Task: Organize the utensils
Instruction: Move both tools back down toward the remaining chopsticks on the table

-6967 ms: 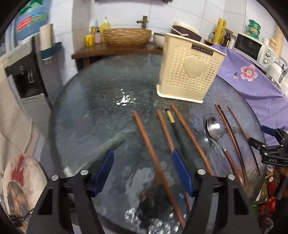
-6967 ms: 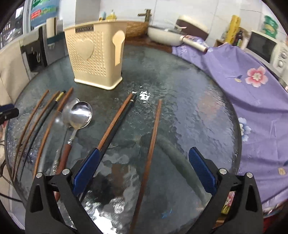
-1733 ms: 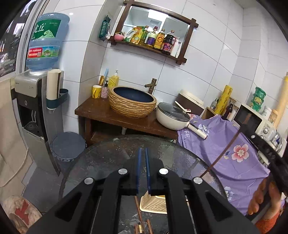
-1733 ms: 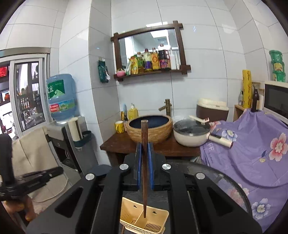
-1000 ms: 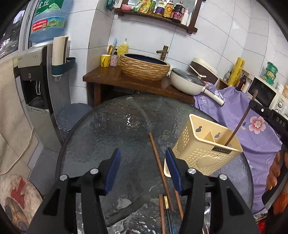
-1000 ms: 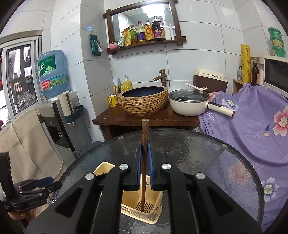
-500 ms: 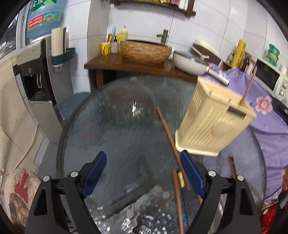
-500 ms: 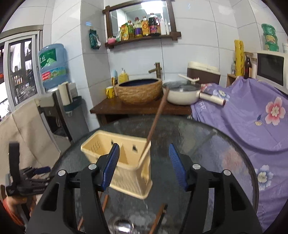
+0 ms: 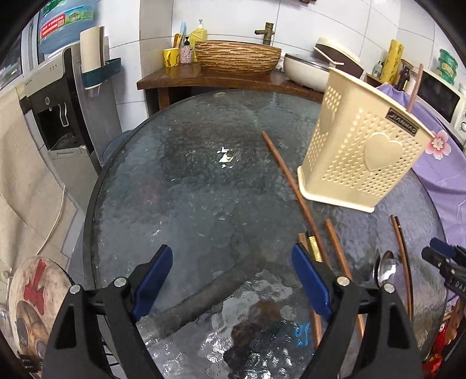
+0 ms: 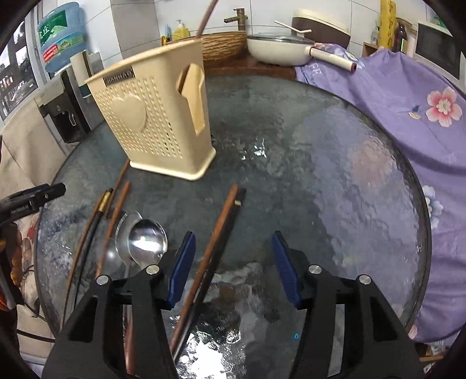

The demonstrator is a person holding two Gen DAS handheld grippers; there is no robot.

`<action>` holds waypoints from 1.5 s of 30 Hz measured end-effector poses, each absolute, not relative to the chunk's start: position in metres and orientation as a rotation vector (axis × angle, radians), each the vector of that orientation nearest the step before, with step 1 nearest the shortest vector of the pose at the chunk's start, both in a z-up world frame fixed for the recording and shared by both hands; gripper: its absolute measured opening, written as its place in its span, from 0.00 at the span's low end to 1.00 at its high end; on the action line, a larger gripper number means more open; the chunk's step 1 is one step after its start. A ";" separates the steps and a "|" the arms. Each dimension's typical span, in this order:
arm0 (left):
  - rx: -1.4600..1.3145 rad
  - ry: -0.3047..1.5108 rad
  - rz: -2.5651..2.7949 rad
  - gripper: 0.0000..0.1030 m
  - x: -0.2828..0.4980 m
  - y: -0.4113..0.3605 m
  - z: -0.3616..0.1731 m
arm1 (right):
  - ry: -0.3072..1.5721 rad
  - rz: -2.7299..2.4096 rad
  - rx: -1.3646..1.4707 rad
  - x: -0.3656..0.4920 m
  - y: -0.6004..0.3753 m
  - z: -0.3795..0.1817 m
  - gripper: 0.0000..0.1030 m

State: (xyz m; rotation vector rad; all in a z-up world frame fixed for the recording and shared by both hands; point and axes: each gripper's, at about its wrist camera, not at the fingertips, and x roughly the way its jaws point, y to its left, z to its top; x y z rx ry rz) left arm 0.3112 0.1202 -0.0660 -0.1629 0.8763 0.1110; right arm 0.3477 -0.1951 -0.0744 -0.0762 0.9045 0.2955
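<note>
Spread wide and empty on both the left gripper point(image 9: 231, 281) and right gripper point(image 10: 233, 263). Nearest to right: brown chopstick point(image 10: 217, 233) lying lengthwise between its jaws, pointing ahead toward cream holder point(image 10: 151, 116).

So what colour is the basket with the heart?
Cream basket, clearest in the left wrist view.

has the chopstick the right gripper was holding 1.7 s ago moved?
Yes. It now stands in the cream holder, top poking above the rim; the right gripper is open over the glass table.
</note>
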 end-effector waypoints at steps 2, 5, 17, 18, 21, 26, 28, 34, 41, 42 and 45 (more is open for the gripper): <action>-0.161 0.889 0.115 0.77 0.313 0.121 -0.069 | 0.917 0.290 -0.085 0.347 -0.196 -0.079 0.50; -0.164 0.890 0.116 0.77 0.313 0.123 -0.070 | 0.940 0.268 -0.088 0.352 -0.197 -0.084 0.42; -0.137 0.921 0.030 0.77 0.295 0.094 -0.080 | 0.985 0.305 -0.070 0.353 -0.189 -0.101 0.40; -0.121 0.925 0.023 0.77 0.293 0.089 -0.081 | 0.987 0.303 -0.072 0.352 -0.187 -0.102 0.40; -0.074 0.939 0.012 0.75 0.290 0.076 -0.087 | 0.985 0.302 -0.064 0.349 -0.189 -0.103 0.40; -0.034 0.959 0.017 0.66 0.288 0.066 -0.096 | 0.986 0.295 -0.070 0.349 -0.196 -0.103 0.40; -0.046 0.960 0.013 0.64 0.287 0.066 -0.095 | 0.985 0.284 -0.070 0.347 -0.200 -0.104 0.40; -0.066 0.956 0.005 0.58 0.284 0.065 -0.091 | 0.994 0.262 -0.067 0.353 -0.207 -0.102 0.40; -0.026 0.979 0.001 0.48 0.291 0.048 -0.093 | 1.016 0.250 -0.107 0.363 -0.188 -0.104 0.32; -0.027 0.985 -0.002 0.46 0.291 0.047 -0.093 | 1.018 0.243 -0.115 0.365 -0.186 -0.104 0.32; -0.005 0.994 0.011 0.44 0.292 0.044 -0.094 | 1.020 0.232 -0.118 0.367 -0.182 -0.104 0.32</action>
